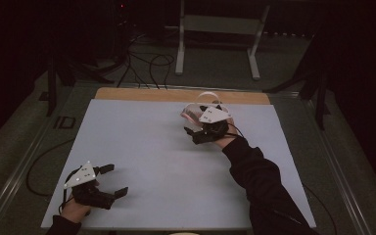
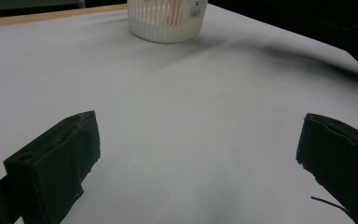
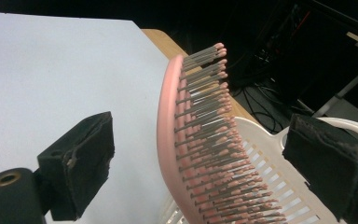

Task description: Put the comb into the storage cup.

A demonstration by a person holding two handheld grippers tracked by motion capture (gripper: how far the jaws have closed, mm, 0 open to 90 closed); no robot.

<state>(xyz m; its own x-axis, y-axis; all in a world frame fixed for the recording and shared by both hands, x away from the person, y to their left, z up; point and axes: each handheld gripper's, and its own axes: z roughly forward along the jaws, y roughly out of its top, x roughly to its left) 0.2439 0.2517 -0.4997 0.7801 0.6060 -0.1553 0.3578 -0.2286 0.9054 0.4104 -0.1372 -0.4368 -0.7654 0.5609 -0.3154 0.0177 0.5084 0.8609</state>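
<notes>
Right gripper (image 3: 200,154) jaws spread around pink hairbrush (image 3: 191,140) leaning in white basket (image 3: 279,186); withdrawing could snag bristles, tipping it; left gripper (image 2: 196,163) open

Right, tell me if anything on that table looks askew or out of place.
The pink hairbrush stands out: it leans tilted in the white slatted basket at the table's far edge, its head sticking up past the rim, bristles exposed. The right tongs are open around it, pads not pressing.
</notes>
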